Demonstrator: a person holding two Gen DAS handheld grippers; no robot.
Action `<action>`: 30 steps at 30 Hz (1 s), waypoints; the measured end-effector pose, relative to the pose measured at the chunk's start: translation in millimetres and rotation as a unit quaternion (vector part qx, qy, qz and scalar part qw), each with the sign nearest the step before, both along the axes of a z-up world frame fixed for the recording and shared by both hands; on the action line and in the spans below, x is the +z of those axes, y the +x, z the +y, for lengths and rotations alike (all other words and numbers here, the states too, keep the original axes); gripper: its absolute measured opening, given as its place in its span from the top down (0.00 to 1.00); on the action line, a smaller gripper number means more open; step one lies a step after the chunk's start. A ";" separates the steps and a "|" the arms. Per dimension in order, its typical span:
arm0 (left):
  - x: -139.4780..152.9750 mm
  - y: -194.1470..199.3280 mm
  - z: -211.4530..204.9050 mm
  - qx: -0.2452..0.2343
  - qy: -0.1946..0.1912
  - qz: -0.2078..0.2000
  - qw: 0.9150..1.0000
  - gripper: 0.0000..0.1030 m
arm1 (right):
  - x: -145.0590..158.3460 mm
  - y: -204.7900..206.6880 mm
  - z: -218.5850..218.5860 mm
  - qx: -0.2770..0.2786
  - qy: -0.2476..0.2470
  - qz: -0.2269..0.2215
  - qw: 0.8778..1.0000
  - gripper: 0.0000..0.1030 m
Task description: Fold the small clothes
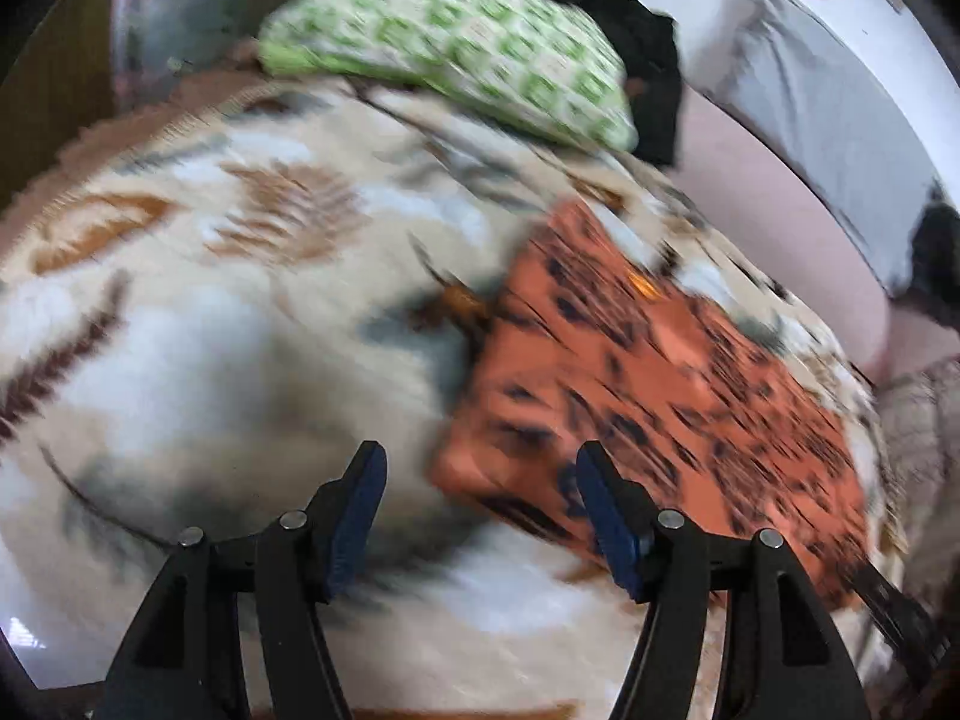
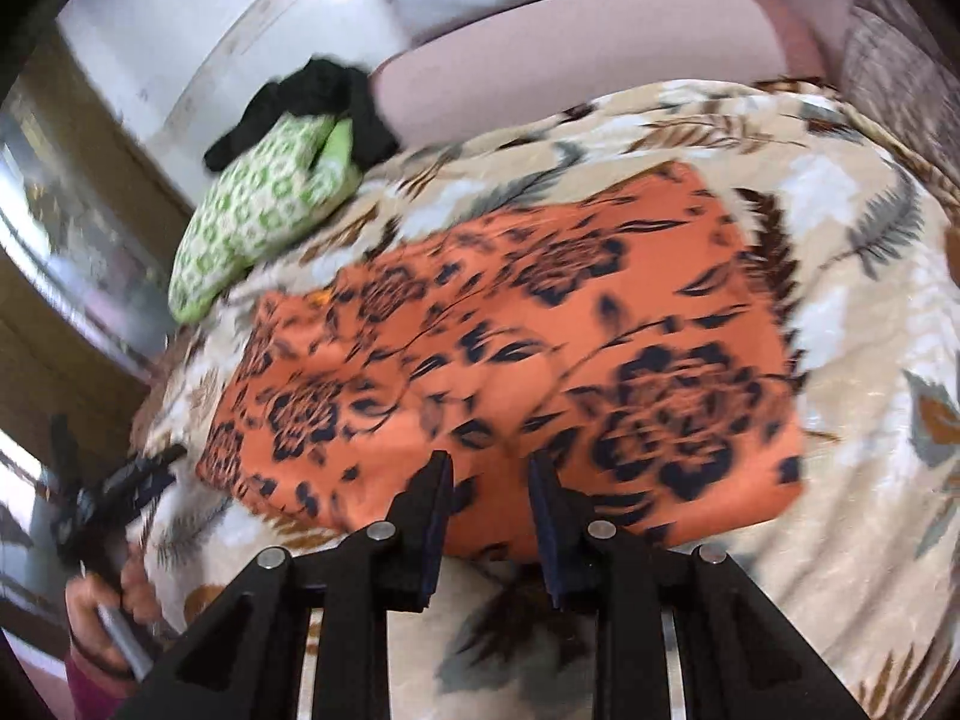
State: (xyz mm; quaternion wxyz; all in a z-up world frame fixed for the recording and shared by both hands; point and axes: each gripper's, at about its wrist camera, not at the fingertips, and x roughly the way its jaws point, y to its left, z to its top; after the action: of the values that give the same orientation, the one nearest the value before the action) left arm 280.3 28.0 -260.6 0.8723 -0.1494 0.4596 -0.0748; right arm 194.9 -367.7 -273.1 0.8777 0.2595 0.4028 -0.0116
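A: What lies at far left?
B: The left gripper [image 1: 480, 474], fingers spread wide and holding nothing; it hangs over the leaf-patterned blanket [image 1: 198, 312], with the near corner of the cloth between its tips (heavy motion blur in this view).

A: And the task's thing?
B: The orange floral cloth [image 2: 510, 348] lies flat as a folded rectangle on the blanket, mid-bed; a green-patterned pillow [image 2: 258, 210] sits beyond its left end, a black garment [image 2: 318, 90] behind the pillow.

A: To the right?
B: The right gripper [image 2: 489, 462], fingers parted with a narrow gap, empty, poised above the cloth's near edge.
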 end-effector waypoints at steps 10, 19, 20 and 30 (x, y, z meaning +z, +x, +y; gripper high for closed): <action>-38.3 17.1 -23.3 0.003 -0.158 0.080 0.984 0.28 | -56.9 16.2 -32.3 -0.013 0.075 0.025 0.997 0.71; -39.4 25.2 -42.5 0.052 -0.141 0.058 0.987 0.36 | -39.7 16.0 -45.6 -0.020 0.126 -0.027 0.991 0.71; -39.2 24.5 -42.8 0.053 -0.133 0.056 0.988 0.44 | -42.6 17.6 -45.9 -0.020 0.138 -0.024 0.990 0.71; -3.0 17.2 -68.6 0.040 -0.038 -0.001 0.998 0.73 | -62.8 15.8 -58.1 -0.031 0.215 0.035 0.976 0.71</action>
State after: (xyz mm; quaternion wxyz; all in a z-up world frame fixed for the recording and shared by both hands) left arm 297.5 -40.6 -263.5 0.8684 -0.2011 0.4496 -0.0573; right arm 210.7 -425.8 -335.9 0.7860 0.4536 0.4183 0.0392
